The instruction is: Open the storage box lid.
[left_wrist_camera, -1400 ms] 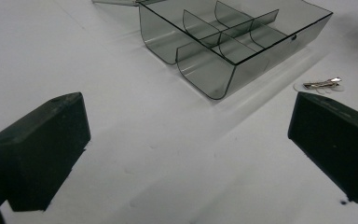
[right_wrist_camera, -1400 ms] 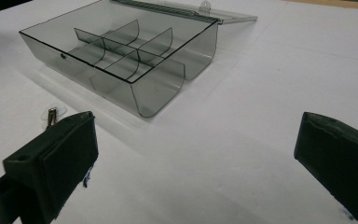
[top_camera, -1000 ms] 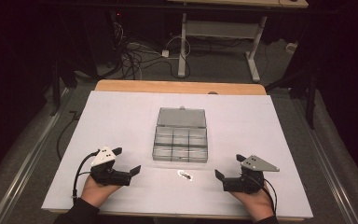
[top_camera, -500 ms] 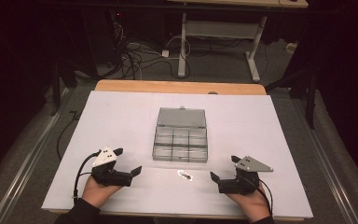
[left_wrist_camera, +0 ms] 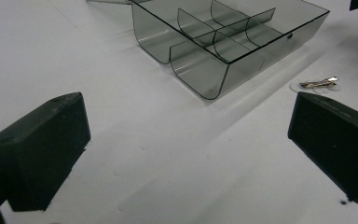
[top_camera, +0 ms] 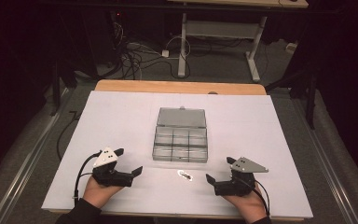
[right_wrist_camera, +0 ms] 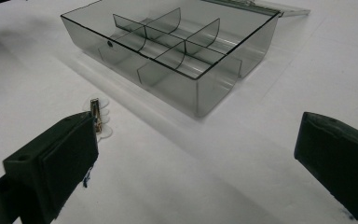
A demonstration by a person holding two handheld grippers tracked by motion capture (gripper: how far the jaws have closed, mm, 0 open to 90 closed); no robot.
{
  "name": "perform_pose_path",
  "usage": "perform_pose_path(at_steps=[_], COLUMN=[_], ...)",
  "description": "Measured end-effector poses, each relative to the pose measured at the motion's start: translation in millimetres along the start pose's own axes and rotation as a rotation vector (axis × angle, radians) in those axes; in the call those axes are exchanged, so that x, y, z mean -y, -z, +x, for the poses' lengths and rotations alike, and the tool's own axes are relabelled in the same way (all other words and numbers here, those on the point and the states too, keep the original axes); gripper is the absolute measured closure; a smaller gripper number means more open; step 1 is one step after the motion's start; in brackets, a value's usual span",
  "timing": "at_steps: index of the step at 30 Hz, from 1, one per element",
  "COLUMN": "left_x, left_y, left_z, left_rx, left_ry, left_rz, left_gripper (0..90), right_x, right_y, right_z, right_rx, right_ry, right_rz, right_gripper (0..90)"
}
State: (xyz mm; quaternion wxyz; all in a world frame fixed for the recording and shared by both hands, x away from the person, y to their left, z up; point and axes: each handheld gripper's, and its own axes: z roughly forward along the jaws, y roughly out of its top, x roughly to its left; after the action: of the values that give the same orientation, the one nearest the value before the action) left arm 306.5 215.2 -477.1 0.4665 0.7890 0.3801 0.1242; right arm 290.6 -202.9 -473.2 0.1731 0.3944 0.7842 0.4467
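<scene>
In the high view the small metal clip (top_camera: pixel 185 175) was too small to make out in detail. In the left gripper view the compartment box (left_wrist_camera: pixel 228 44) was cut off by the top edge, and the right jaw ran out past the right edge. In the right gripper view the left jaw hid the near end of the clip (right_wrist_camera: pixel 95 112), and the box's open lid (right_wrist_camera: pixel 265 8) was cropped at the top. The person's forearms left the high view at its bottom edge.
</scene>
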Motion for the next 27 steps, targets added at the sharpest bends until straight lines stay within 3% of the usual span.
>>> perform_pose_path(at_steps=[14,27], left_x=[-0.6,-1.0], left_y=[-1.1,-0.2], left_z=[-1.8,-4.5], left_rx=[0.005,-0.003], left_ry=[-0.007,-0.005], left_rz=[-0.003,-0.016], left_gripper=[0.0,0.0], right_x=[-1.5,-1.8], right_y=[-7.1,-8.6], right_z=[12.9,23.6], right_rx=[-0.035,-0.061], right_ry=[0.035,0.058], right_rz=[0.028,0.036], right_gripper=[2.9,13.9])
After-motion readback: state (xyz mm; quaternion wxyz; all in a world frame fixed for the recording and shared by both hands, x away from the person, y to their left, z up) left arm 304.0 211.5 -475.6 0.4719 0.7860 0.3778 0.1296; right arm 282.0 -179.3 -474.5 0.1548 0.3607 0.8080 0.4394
